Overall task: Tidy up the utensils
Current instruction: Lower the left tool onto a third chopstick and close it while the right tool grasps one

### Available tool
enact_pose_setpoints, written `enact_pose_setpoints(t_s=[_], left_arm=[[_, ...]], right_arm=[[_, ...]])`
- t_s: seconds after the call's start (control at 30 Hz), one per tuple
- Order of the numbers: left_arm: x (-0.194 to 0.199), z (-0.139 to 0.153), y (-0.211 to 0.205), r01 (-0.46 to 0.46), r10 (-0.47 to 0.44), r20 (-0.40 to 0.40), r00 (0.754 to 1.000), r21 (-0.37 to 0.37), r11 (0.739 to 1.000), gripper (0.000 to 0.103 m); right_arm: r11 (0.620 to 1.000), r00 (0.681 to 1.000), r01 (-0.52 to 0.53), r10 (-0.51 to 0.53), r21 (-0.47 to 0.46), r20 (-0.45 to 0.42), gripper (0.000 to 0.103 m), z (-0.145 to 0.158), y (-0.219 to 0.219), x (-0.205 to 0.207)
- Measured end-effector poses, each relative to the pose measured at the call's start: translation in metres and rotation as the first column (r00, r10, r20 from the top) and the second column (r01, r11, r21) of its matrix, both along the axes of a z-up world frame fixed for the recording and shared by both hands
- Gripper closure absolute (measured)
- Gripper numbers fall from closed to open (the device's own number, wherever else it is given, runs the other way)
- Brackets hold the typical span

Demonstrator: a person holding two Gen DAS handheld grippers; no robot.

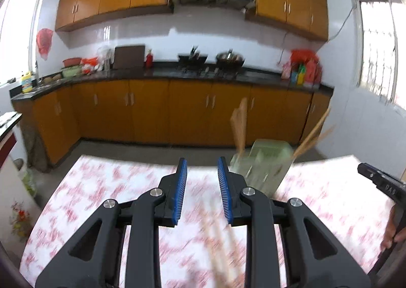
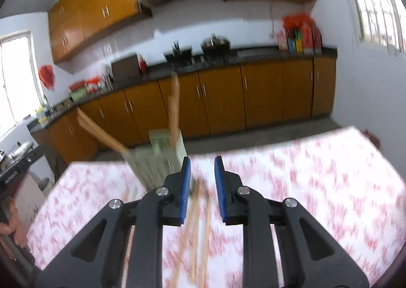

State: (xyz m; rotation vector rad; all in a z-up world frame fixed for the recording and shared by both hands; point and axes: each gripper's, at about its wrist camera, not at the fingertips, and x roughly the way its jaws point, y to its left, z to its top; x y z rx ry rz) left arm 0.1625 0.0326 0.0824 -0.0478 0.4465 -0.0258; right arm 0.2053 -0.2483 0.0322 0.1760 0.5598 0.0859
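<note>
Both the left gripper point(image 1: 202, 191) and right gripper point(image 2: 202, 190) stand apart, clamping nothing, above blurred chopsticks point(image 2: 196, 214) on the floral tablecloth point(image 2: 317, 186), near the green holder point(image 1: 264, 163).

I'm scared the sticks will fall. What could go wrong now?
1. The chopsticks on the table lie loose between the right gripper's open jaws, so a squeeze might catch only some of them.
2. The green holder stands close by that gripper; a bump might tip it and spill the chopsticks in the holder.
3. The pictures are blurry, so aiming is hard.
</note>
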Motion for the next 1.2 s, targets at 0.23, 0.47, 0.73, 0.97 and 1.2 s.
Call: enact_pose_setpoints(t_s=[0.23, 0.47, 0.73, 0.97, 1.2], left_arm=[[0.004, -0.074, 0.018, -0.05, 0.051, -0.19, 0.98, 0.012, 0.999, 0.077], [-0.001, -0.11, 0.029, -0.06, 0.056, -0.274, 0.96, -0.006, 0.998, 0.077], [0.003, -0.127, 0.021, -0.025, 0.012, -0.322, 0.947, -0.037, 0.999, 0.077], [0.01, -0.14, 0.003, 0.043, -0.074, -0.367, 0.927, -0.093, 0.995, 0.077], [0.02, -0.162, -0.02, 0.085, -0.123, -0.426, 0.896, -0.108, 0.991, 0.079]], right_arm=[[0.998, 0.968, -0.065, 0.064, 0.006, -0.241, 0.083, -0.097, 0.021, 0.012], [0.997, 0.945, -0.075, 0.062, -0.029, -0.322, 0.083, -0.135, 0.038, 0.023], [0.995, 0.942, -0.051, 0.019, -0.086, -0.336, 0.095, -0.147, 0.031, 0.03], [0.994, 0.935, 0.086, -0.106, -0.074, -0.339, 0.095, -0.147, -0.008, 0.048], [0.994, 0.938, 0.076, -0.098, -0.079, -0.333, 0.095, -0.147, -0.01, 0.048]])
